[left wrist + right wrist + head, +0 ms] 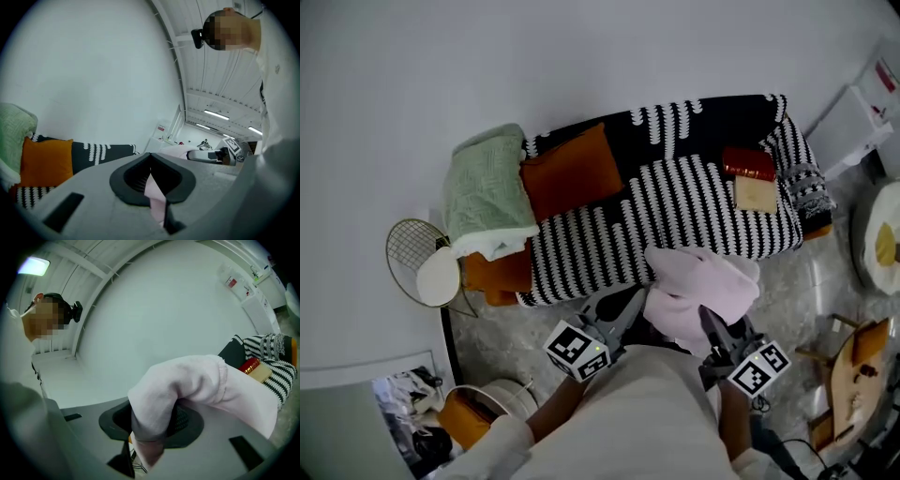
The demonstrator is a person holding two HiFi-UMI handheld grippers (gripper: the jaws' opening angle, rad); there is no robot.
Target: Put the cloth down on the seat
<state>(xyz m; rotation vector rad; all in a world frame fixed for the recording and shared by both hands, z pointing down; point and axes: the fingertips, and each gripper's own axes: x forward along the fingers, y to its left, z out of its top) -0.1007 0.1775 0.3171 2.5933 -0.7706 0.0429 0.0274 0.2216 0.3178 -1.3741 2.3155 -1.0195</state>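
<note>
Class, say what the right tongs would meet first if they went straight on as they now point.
The right tongs grip the cloth; beyond it, probably the wall above the sofa, though depth is unclear.

No word, number or brand can be read in any of the three views. The left gripper [633, 305] and the right gripper [710, 321] each carry a cube with black-and-white square markers, which are patterns and not letters. A small red-and-white label [230, 282] by the far wall is too small to read. The printed sheet [408, 412] on the floor shows a picture, with no legible print.
</note>
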